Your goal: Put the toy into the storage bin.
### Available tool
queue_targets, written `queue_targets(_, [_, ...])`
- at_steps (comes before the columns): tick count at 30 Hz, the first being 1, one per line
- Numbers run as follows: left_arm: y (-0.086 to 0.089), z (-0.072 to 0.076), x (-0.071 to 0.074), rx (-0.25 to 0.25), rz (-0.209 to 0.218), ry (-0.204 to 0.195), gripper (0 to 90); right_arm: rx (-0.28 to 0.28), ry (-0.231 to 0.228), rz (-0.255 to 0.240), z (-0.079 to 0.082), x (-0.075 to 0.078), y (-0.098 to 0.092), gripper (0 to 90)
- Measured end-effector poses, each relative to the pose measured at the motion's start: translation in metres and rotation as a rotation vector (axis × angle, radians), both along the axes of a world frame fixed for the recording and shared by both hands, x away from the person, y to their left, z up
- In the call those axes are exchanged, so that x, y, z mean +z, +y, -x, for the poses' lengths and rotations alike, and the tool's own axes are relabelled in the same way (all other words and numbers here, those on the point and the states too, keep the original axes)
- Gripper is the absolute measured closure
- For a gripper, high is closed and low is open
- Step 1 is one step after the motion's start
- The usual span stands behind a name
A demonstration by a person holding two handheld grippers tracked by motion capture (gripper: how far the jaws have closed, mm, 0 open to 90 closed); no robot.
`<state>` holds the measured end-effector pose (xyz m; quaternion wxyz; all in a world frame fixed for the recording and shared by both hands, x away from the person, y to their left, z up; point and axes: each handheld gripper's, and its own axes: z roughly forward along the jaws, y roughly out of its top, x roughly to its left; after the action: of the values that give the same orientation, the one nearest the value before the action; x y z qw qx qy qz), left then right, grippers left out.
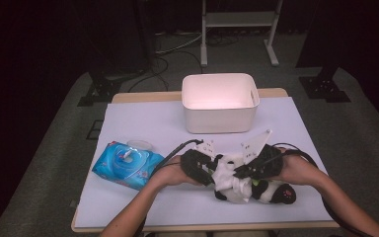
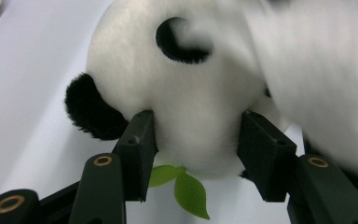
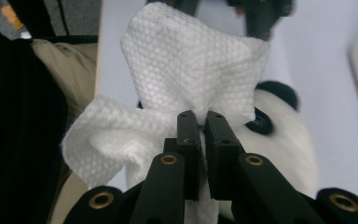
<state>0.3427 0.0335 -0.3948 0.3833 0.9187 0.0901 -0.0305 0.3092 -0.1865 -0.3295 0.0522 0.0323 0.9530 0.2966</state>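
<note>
A plush panda [image 1: 246, 185] lies on its side on the pale sheet covering the table [image 1: 143, 118], in front of the white bin [image 1: 220, 102] and nearer the person's edge. The left gripper [image 1: 208, 170] meets the panda at the end nearer the blue wipes pack [image 1: 127, 165]. In the left gripper view its jaws stand partly apart with the panda's white head [image 2: 191, 93] between them, both pads pressed into the fur; a black ear [image 2: 91, 112] lies just outside one jaw, a black eye patch [image 2: 179, 42] sits beyond the jaw tips, and two green fabric leaves [image 2: 182, 184] hang under the head between the jaws.

The right gripper [image 1: 244, 170] sits over the panda's middle. In the right gripper view its jaws are drawn almost together on a white textured wipe [image 3: 186, 74], which bunches at the pads and fans out beyond the tips; the panda's white fur and a dark eye [image 3: 260, 125] lie just behind the wipe, beside one jaw.

The wipes pack lies on the sheet beside the panda, well to the side of the bin, with a clear round lid [image 1: 139, 144] touching its far edge. The print on the pack is too small to read, and no writing can be made out on the bin or the panda.
</note>
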Motion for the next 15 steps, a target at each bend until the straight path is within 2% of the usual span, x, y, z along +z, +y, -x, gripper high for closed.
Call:
queue_targets(6, [0.000, 0.001, 0.001, -0.007, -0.011, -0.005, 47.1, -0.072, -0.005, -0.006, -0.015, 0.003, -0.019, 84.3])
queue_targets(13, [0.001, 0.000, 0.003, -0.006, -0.009, 0.005, 45.5, -0.123, 0.048, -0.019, -0.024, -0.009, -0.037, 84.3])
queue_targets(15, [0.001, 0.000, 0.003, -0.012, -0.023, 0.005, 44.9, -0.128, 0.062, -0.019, -0.024, -0.012, -0.040, 84.3])
